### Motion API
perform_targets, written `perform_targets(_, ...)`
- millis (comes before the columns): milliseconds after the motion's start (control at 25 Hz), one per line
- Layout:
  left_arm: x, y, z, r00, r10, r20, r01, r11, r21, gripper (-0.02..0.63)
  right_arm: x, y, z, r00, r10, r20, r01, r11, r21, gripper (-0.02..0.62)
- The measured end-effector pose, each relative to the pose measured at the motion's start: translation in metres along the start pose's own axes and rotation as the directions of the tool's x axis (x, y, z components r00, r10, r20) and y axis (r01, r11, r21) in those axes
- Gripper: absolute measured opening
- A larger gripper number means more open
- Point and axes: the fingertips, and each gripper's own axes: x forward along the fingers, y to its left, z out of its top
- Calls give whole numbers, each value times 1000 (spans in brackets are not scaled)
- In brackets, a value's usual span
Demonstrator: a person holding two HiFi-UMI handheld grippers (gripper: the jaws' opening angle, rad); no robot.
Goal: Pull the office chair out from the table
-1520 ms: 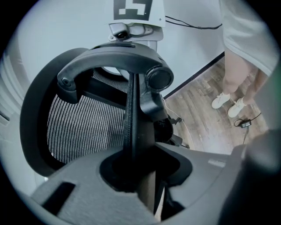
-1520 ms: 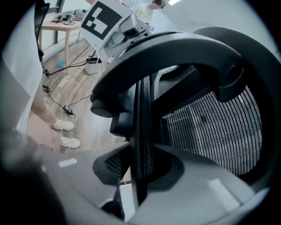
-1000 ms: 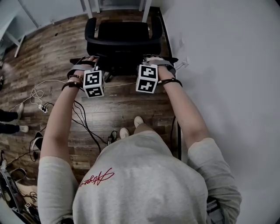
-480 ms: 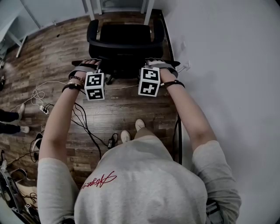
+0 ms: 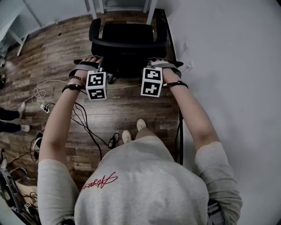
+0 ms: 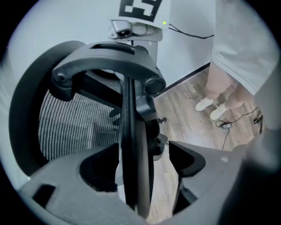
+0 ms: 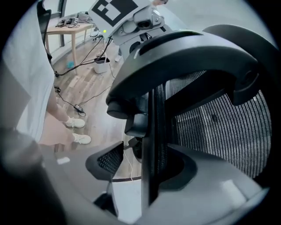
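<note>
The black office chair (image 5: 126, 37) stands on the wood floor, its back towards me and its seat near the white table's legs (image 5: 94, 6). My left gripper (image 5: 89, 67) and right gripper (image 5: 161, 66) sit at the left and right of the chair's top back edge. In the left gripper view the left gripper (image 6: 142, 165) straddles the mesh backrest's rim (image 6: 134, 132), with gaps beside it. In the right gripper view the right gripper (image 7: 147, 165) stands astride the rim (image 7: 153, 132) the same way. Both pairs of jaws have just been opening, and the pads are off the rim.
A white wall (image 5: 228, 66) runs close along the chair's right side. Cables (image 5: 83, 118) and a power strip (image 5: 41, 107) lie on the floor at my left. My shoes (image 5: 131, 131) are just behind the chair. Another person's shoes (image 5: 17, 127) show at the far left.
Both hands stay at the chair's back edge. The chair and hands sit slightly higher and further right in the head view than a second ago.
</note>
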Motion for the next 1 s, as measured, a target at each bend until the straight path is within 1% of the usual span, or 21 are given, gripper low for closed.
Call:
perform_targets(120, -9, 4, -2, 1000, 15, 11, -15, 1000, -20, 360, -1, 0, 0, 1000, -5, -9, 5, 1000, -6, 236)
perform_targets(240, -15, 4, -2, 999, 39, 21, -38, 999, -30, 367, -9, -4, 3, 999, -36, 8, 37, 999, -20, 239)
perform_targets(360, -24, 8, 6, 995, 81, 63, -75, 993, -93, 367, -21, -8, 13, 997, -56, 52, 56, 998, -1, 235)
perform_targets(480, -36, 10, 17, 984, 136, 115, -114, 977, -178, 367, -28, -5, 18, 993, -92, 79, 92, 996, -1, 235)
perform_targets(600, -53, 12, 25, 966, 204, 157, -159, 953, -257, 365, -42, -5, 22, 979, -158, 132, 156, 987, 30, 232)
perform_targets(760, -76, 11, 31, 939, 284, 193, -209, 919, -335, 364, -68, -10, 29, 944, -256, 206, 235, 964, 121, 216)
perform_targets(880, -92, 11, 37, 913, 345, 217, -227, 873, -432, 350, -81, -6, 30, 922, -307, 237, 264, 944, 198, 213)
perform_targets(1000, -106, 16, 40, 884, 405, 232, -237, 818, -524, 330, -93, -3, 33, 897, -337, 286, 246, 918, 310, 210)
